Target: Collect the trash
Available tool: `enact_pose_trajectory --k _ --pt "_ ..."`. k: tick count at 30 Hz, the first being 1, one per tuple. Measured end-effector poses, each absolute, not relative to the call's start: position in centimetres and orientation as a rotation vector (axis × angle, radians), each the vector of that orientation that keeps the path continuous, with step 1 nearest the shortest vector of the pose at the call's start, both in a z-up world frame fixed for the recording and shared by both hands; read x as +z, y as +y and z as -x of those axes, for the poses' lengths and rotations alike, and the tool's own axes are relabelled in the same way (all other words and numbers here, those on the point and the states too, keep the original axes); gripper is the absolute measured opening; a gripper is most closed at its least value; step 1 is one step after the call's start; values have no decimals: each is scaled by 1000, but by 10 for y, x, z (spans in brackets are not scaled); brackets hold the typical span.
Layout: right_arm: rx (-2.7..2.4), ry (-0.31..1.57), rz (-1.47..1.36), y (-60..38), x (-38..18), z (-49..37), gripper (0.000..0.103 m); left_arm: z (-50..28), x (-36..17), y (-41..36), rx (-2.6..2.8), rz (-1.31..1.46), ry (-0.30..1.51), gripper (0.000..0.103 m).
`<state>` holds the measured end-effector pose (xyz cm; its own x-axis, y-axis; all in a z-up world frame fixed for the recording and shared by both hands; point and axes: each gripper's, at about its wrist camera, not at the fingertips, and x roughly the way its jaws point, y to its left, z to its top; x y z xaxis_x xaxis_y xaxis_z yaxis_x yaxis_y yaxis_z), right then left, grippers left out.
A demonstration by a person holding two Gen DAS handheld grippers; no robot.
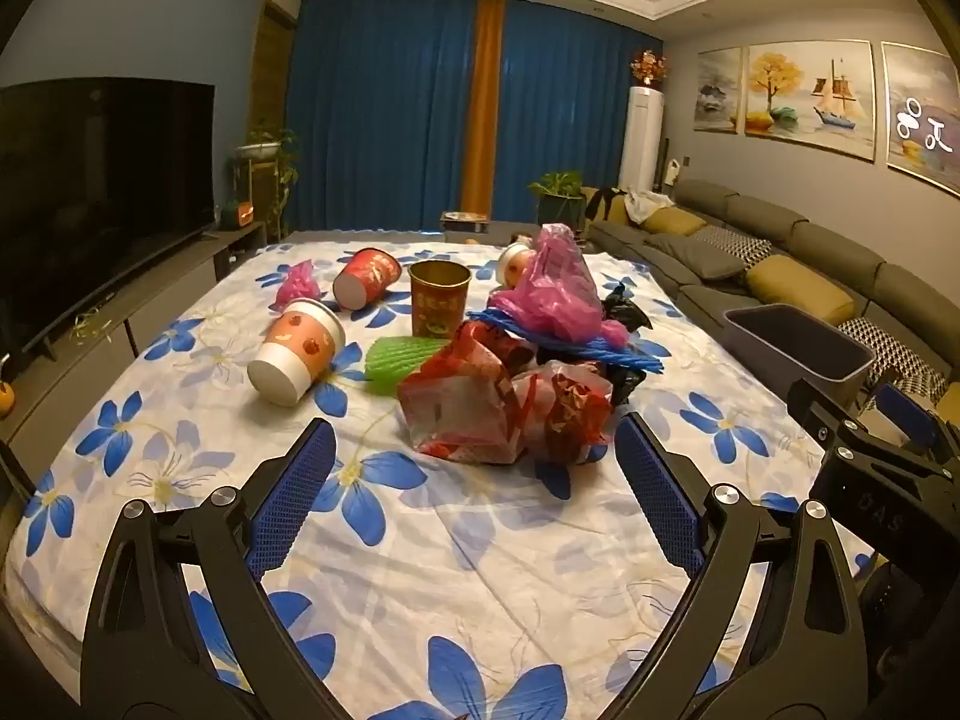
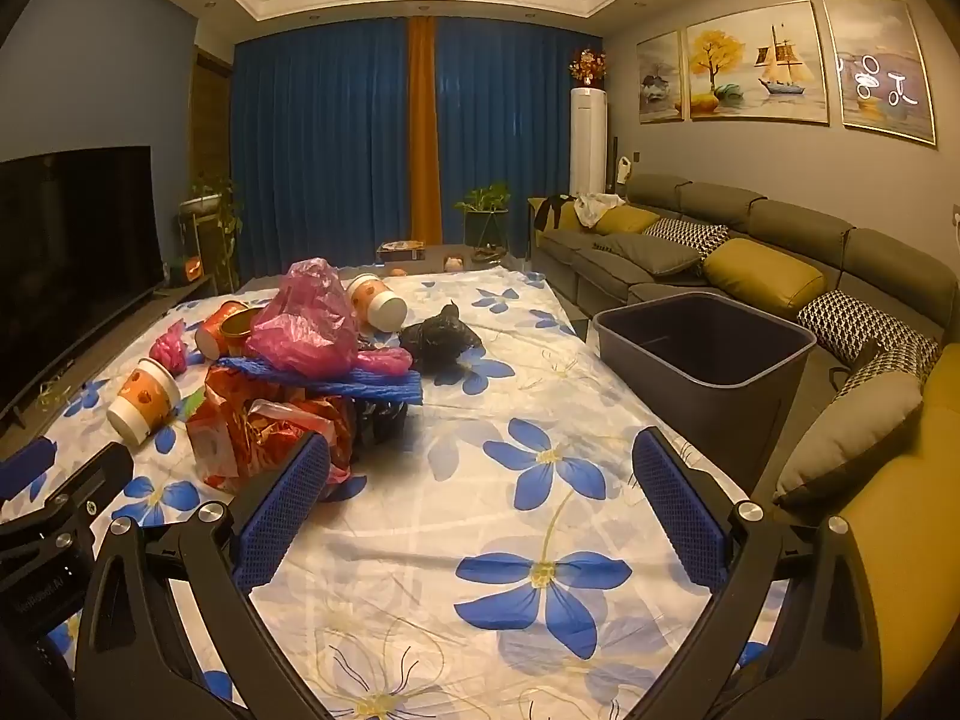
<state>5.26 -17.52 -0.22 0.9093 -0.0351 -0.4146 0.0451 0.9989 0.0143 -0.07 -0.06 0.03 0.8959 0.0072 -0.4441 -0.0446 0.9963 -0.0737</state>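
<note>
A pile of trash lies on the flowered tablecloth (image 1: 456, 546): a red plastic bag (image 1: 480, 402), a pink bag (image 1: 561, 288), a blue foam sheet (image 1: 570, 348), a black bag (image 2: 438, 333), a green foam net (image 1: 399, 360), several paper cups, one lying on its side (image 1: 297, 351), and a gold cup (image 1: 438, 297) upright. My left gripper (image 1: 474, 438) is open and empty, just short of the red bag. My right gripper (image 2: 480, 450) is open and empty over bare cloth, right of the pile (image 2: 288, 414). A dark grey bin (image 2: 705, 339) stands at the table's right edge.
A grey sofa (image 2: 750, 240) with yellow cushions runs along the right wall. A television (image 1: 102, 192) on a low cabinet stands at the left. Blue curtains and potted plants are at the back. The right gripper's body shows in the left wrist view (image 1: 870, 480).
</note>
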Motion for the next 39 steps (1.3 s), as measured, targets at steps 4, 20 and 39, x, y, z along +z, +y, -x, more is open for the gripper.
enact_pose_trajectory --k 4,20,39 --pt "-45 429 -24 -177 -2 -51 98 1 0 0 29 85 461 93" --pt "-62 411 -36 -180 1 -47 98 3 7 -5 3 84 451 93" --pt "-69 407 -40 -182 2 -46 98 4 8 -7 -9 85 442 93"
